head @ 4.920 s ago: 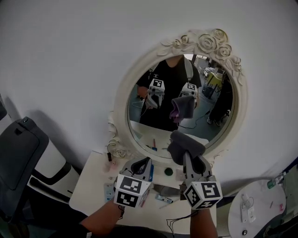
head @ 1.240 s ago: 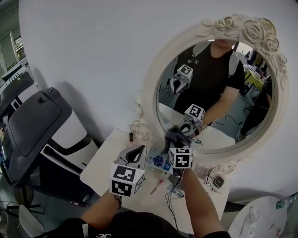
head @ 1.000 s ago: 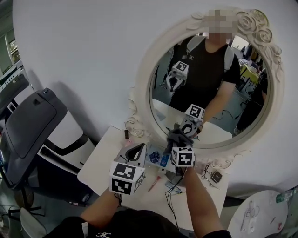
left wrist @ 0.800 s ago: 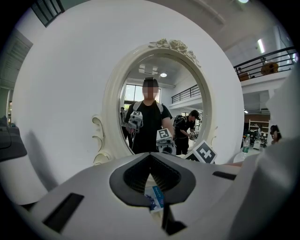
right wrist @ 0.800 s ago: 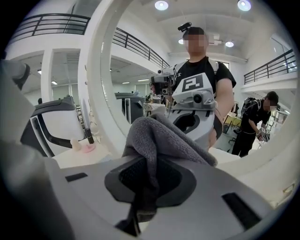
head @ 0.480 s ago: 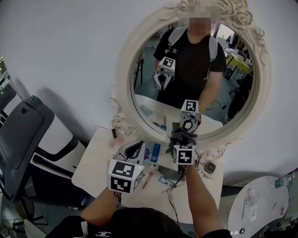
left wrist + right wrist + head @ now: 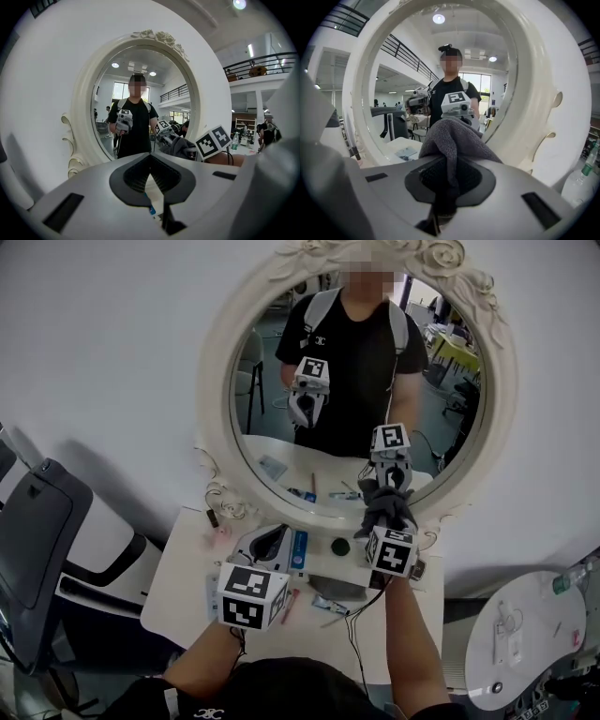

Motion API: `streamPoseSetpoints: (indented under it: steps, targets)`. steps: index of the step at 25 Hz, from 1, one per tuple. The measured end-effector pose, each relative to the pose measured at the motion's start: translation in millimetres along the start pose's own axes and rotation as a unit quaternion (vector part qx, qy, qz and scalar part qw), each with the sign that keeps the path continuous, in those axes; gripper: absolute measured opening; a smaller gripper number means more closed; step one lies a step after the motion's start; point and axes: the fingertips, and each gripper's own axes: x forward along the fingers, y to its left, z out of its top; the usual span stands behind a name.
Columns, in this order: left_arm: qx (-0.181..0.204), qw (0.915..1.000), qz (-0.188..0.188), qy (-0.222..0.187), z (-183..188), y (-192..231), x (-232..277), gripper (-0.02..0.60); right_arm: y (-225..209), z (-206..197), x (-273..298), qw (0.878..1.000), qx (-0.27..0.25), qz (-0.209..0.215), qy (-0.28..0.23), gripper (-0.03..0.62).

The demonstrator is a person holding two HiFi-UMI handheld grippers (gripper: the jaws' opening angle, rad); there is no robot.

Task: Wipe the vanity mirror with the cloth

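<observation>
The right gripper (image 7: 387, 526) is clamped on a grey cloth (image 7: 382, 502) — the bunched fabric bulges past its jaws and meets the glass of the oval mirror (image 7: 267, 427) near its 5 o'clock rim. The left gripper (image 7: 267, 545) hangs over the white table (image 7: 183, 592), below the mirror's 7 o'clock edge, its jaws drawn together with nothing between them — well apart from the cloth

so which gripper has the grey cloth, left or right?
The right gripper: its jaws are shut on the grey cloth at the white-framed oval mirror's lower edge. The left gripper's jaws hold nothing.
</observation>
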Motion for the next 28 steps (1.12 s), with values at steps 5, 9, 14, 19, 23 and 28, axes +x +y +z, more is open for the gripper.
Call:
streamPoseSetpoints:
  steps: [5, 9, 14, 19, 23, 28]
  targets:
    - [0.010, 0.9997, -0.023, -0.002, 3.7, -18.4, 7.8, 0.000, -33.6, 34.3, -22.8, 0.997, 0.026, -0.049, -0.058, 0.042]
    - [0.017, 0.9993, -0.032, 0.000, 3.7, -26.5, 10.7, 0.000, -52.9, 62.0, -38.1, 0.992, 0.042, -0.072, -0.093, 0.041]
    - [0.018, 0.9993, -0.033, -0.002, 4.9, -27.0, 12.3, 0.000, -70.3, 97.6, -56.9, 0.986, 0.046, -0.087, -0.134, 0.041]
    - [0.016, 0.9993, -0.032, -0.007, 6.7, -26.9, 11.3, 0.000, -81.1, 129.8, -72.6, 0.978, 0.042, -0.105, -0.174, 0.041]
    - [0.018, 0.9993, -0.030, -0.012, 10.5, -26.4, 8.6, 0.000, -88.4, 159.7, -90.4, 0.969, 0.052, -0.111, -0.217, 0.041]
    - [0.015, 0.9995, -0.025, -0.015, 12.3, -23.2, 8.6, 0.000, -91.1, 208.7, -112.8, 0.955, 0.049, -0.111, -0.270, 0.041]
